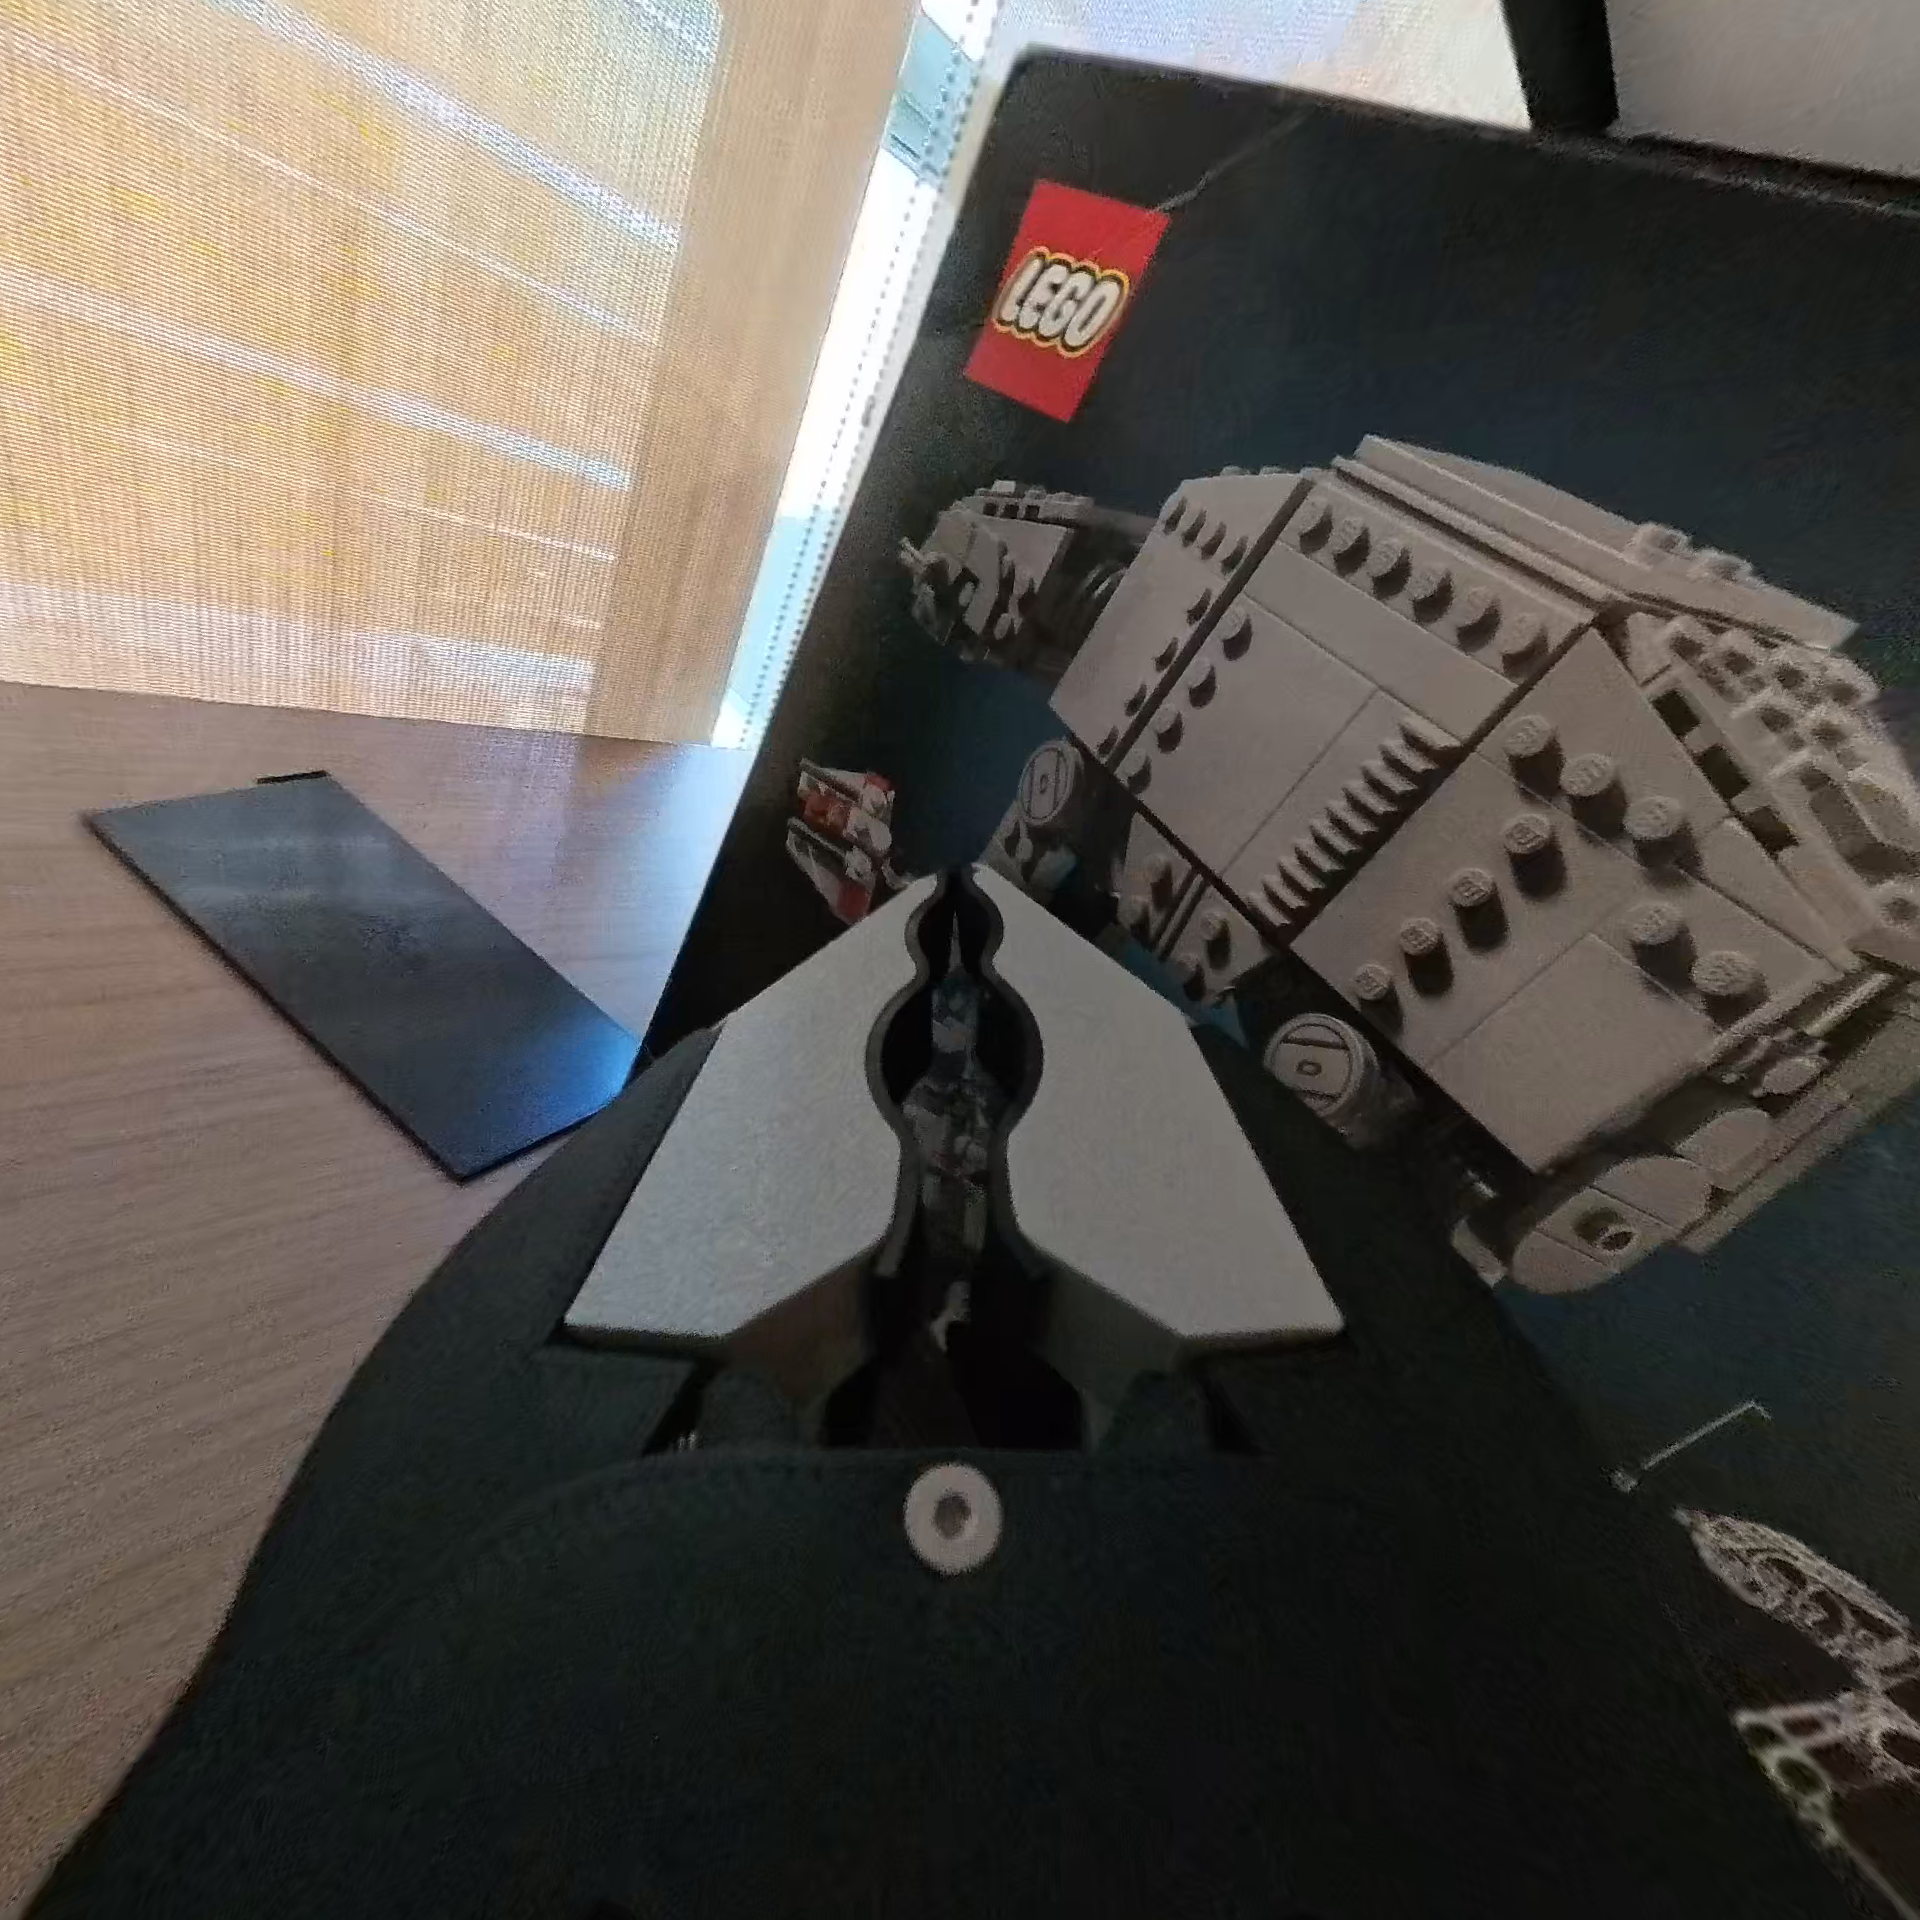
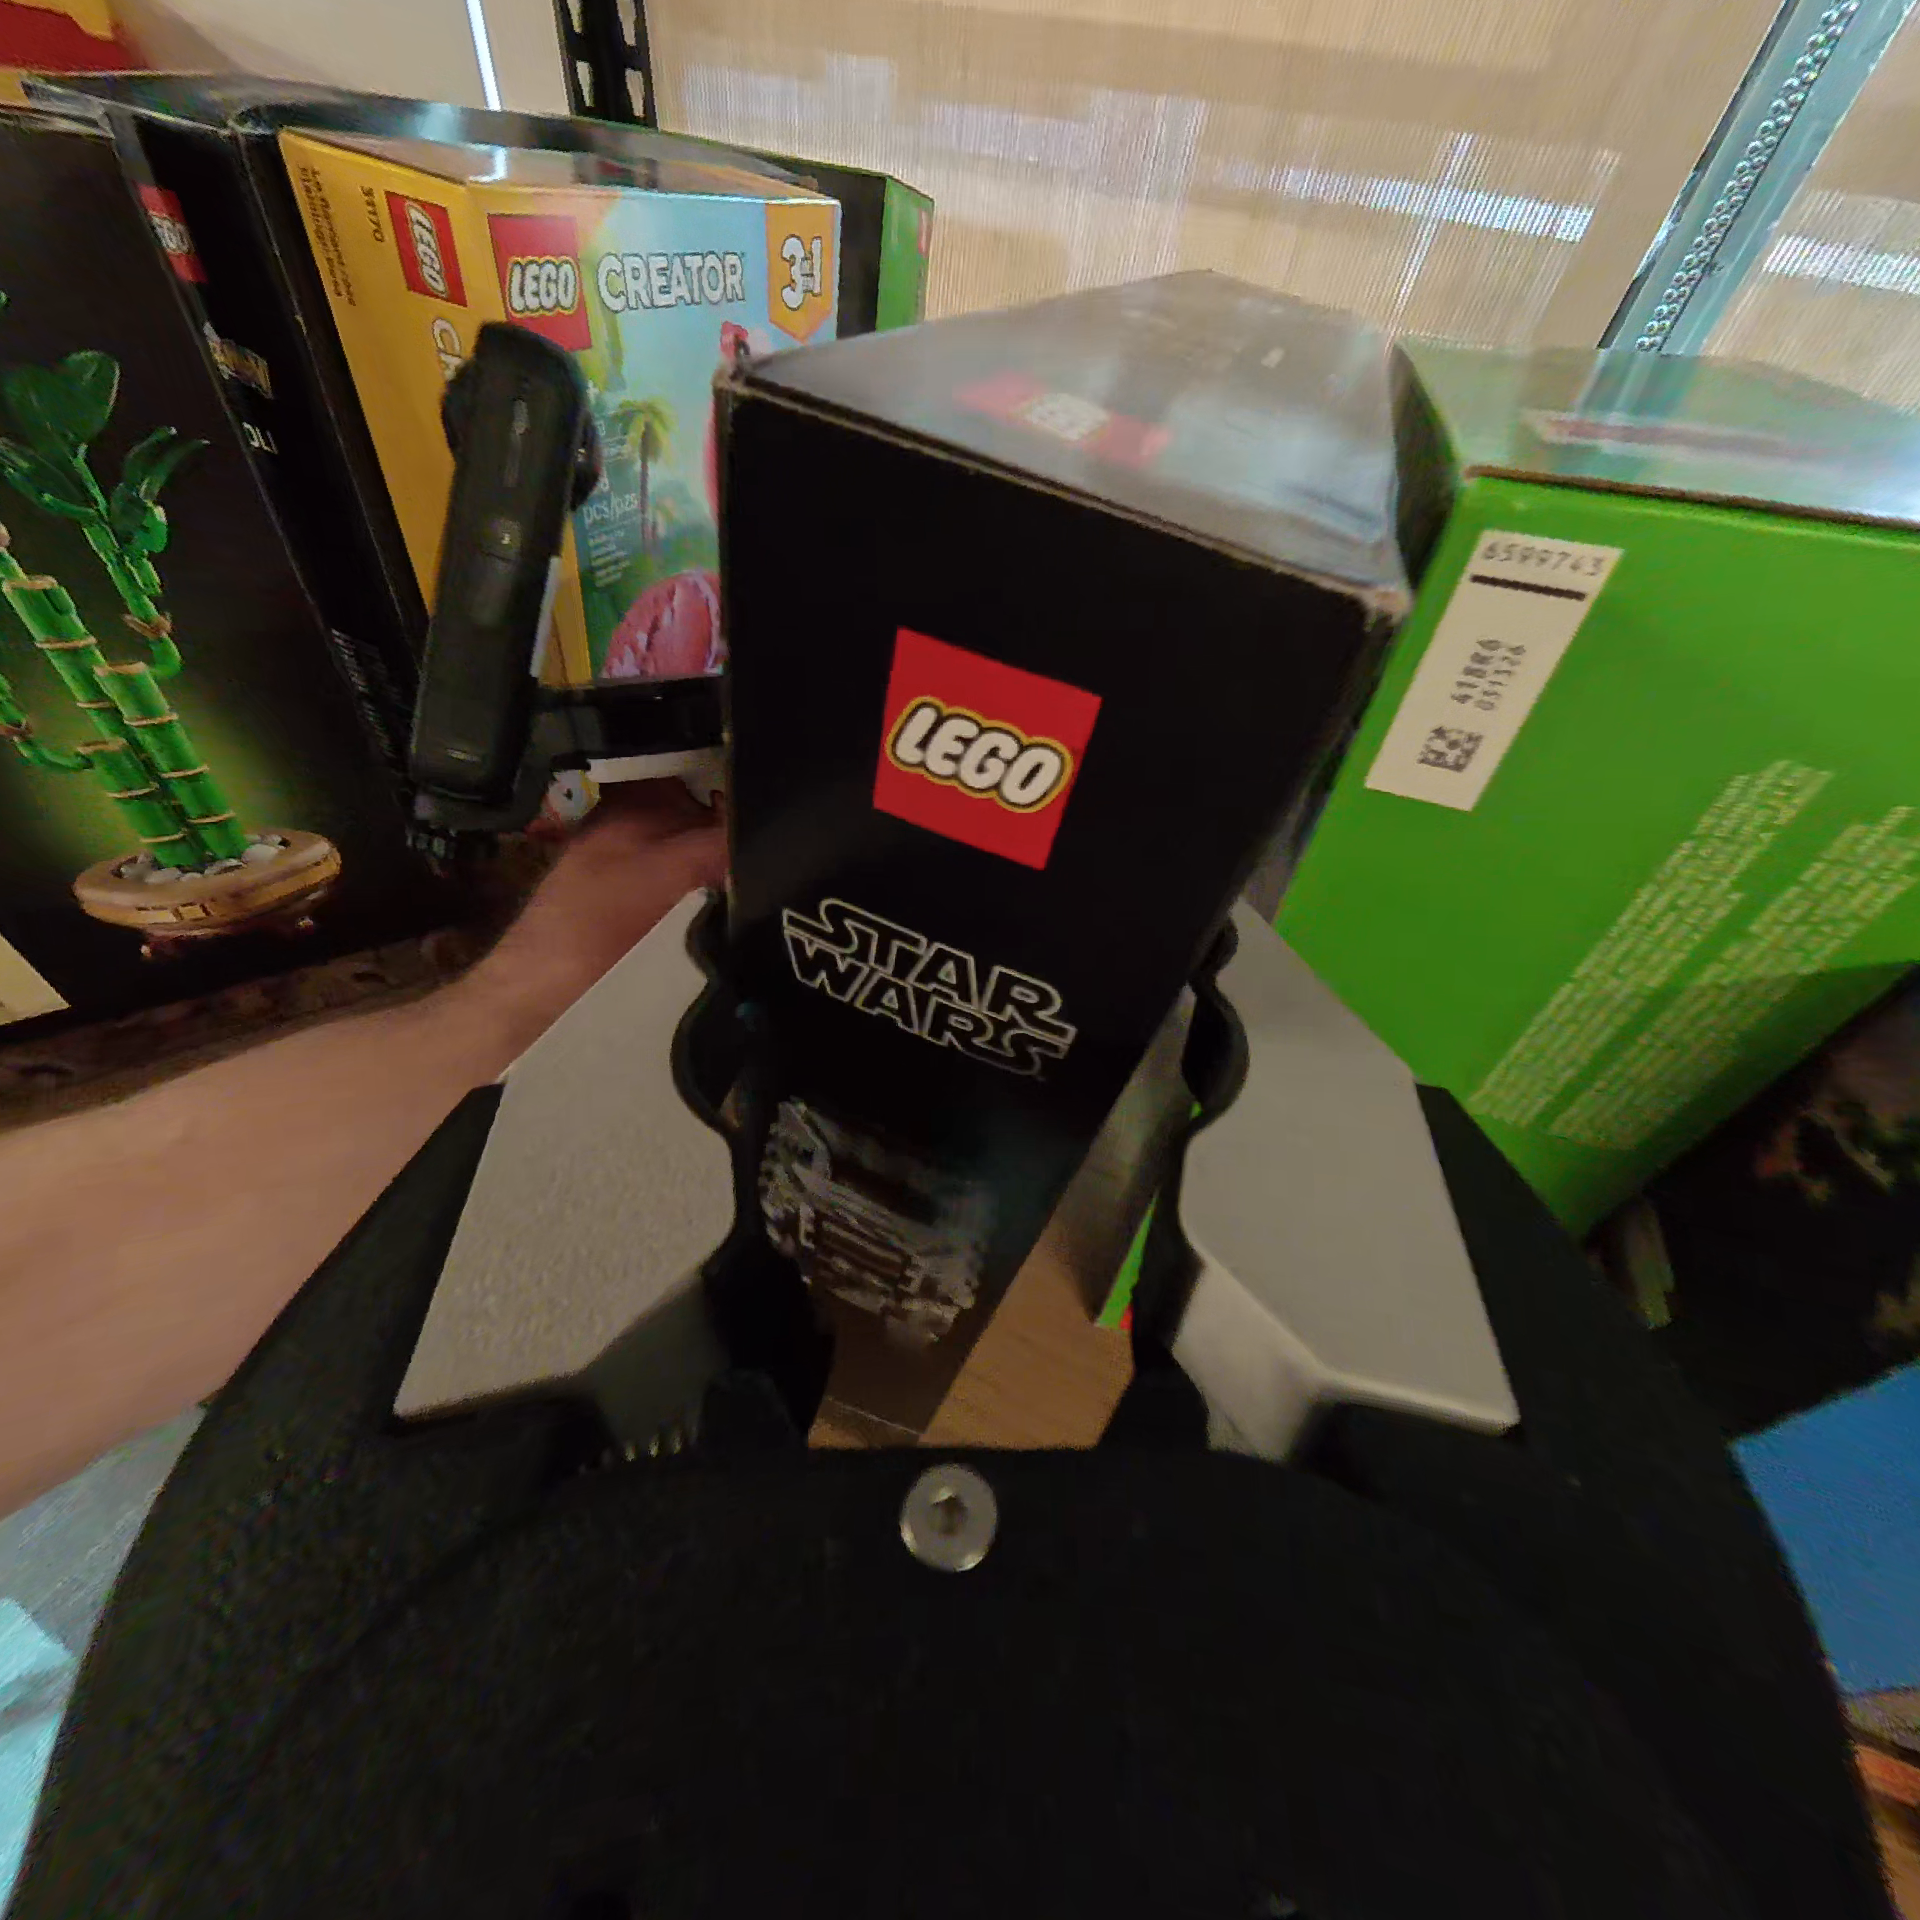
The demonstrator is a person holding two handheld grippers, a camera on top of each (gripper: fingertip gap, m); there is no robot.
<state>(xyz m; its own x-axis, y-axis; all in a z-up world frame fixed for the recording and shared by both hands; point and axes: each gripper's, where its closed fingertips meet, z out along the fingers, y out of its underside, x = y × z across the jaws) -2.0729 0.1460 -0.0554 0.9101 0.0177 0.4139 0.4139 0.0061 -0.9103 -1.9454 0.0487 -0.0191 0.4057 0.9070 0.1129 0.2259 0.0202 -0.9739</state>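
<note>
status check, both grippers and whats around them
Right gripper clamped on black box's narrow end. Left gripper shut, tips at that box's printed face. Green box close alongside, right.

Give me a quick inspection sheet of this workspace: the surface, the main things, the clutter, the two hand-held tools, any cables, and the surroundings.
Surface: brown wooden tabletop.
Main things: tall black cardboard toy box, upright.
Clutter: flat black rectangular card lying on the tabletop; black box with green plant picture, yellow and blue toy box, green cardboard box.
Tools: left tool shut, tips against the black box's front; right tool clamped on that box's narrow end.
Cables: nothing seen.
Surroundings: beige window blinds, beaded blind chain, a person's forearm.
</note>
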